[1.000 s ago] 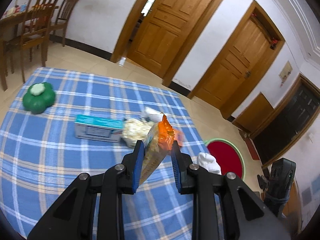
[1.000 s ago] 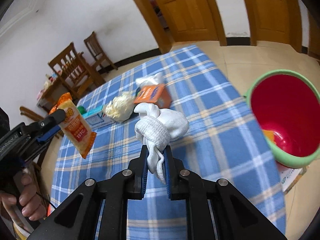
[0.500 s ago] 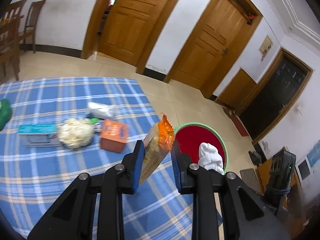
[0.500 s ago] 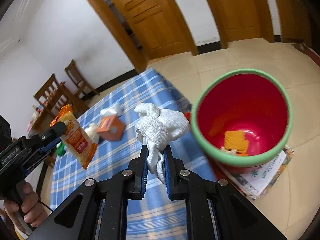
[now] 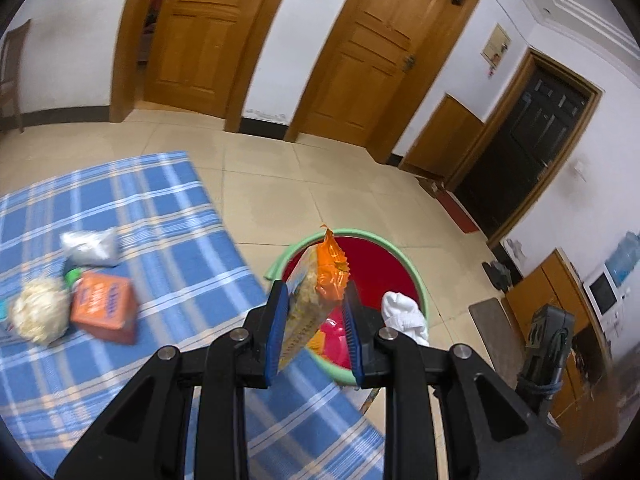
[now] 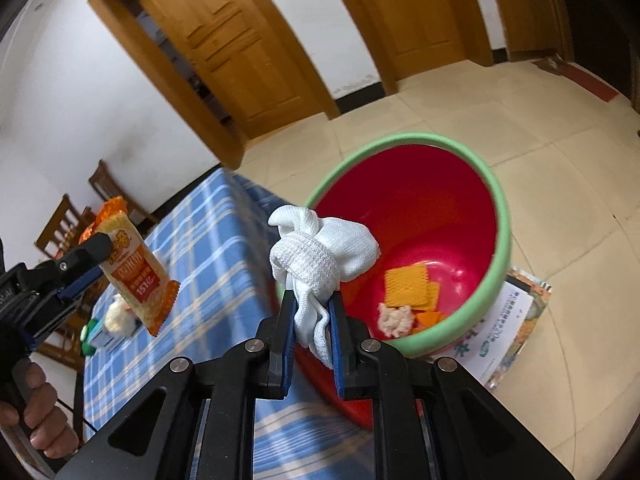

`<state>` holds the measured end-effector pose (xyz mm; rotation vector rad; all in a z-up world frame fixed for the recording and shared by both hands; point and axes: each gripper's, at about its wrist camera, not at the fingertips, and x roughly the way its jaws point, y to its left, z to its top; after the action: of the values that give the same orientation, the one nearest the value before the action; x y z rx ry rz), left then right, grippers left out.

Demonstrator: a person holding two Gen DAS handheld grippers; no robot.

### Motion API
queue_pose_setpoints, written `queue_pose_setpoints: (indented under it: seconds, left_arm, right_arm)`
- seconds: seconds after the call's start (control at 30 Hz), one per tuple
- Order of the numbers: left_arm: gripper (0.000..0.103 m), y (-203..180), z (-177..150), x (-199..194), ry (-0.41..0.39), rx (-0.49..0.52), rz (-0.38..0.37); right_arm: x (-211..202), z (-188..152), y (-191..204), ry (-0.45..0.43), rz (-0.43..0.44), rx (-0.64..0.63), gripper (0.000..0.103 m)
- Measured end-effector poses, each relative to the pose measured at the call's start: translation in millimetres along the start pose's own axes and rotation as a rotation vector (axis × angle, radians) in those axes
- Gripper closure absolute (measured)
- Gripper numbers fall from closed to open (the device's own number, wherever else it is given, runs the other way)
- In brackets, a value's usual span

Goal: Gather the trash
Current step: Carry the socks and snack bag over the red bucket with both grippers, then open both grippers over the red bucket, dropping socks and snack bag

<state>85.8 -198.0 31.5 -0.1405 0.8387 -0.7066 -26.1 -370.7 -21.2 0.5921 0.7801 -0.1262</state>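
Two pieces of trash are in the air, one in each hand-held gripper. In the left wrist view, the left hand-held gripper [image 5: 316, 328] is clamped narrowly on an orange and yellow crinkly snack packet [image 5: 316, 292], which hangs past the edge of the blue plaid tabletop [image 5: 168, 248] and in front of the round red plastic basin with a green rim [image 5: 384, 264] on the floor. An orange carton [image 5: 104, 308], a pale crumpled paper ball [image 5: 40, 312] and a grey wrapper [image 5: 90, 242] lie on the cloth, not yet collected.

In the right wrist view, the right hand-held gripper [image 6: 312, 328] pinches a knotted white knit sock [image 6: 320, 264] near the basin's near rim [image 6: 504, 248], where yellow crackers already lie. Judging from this, a release now could drop the sock on the rim or the floor, as it seems barely over the opening. The light packet could flutter wide too.
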Motion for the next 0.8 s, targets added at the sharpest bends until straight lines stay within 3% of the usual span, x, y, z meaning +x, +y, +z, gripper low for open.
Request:
queue_pose_setpoints:
  seconds: [0.47, 0.8]
  left_arm:
    - [0.076, -29.4, 2.1, 80.4, 0.108, 0.043, -0.063]
    - [0.076, -40.0, -1.3, 103.7, 0.157, 0.048, -0.090]
  right_arm:
    - [8.3, 8.8, -42.6, -0.004, -0.061, 0.071, 0.081]
    - [7.3, 11.8, -55.4, -0.020, -0.061, 0.091, 0.078]
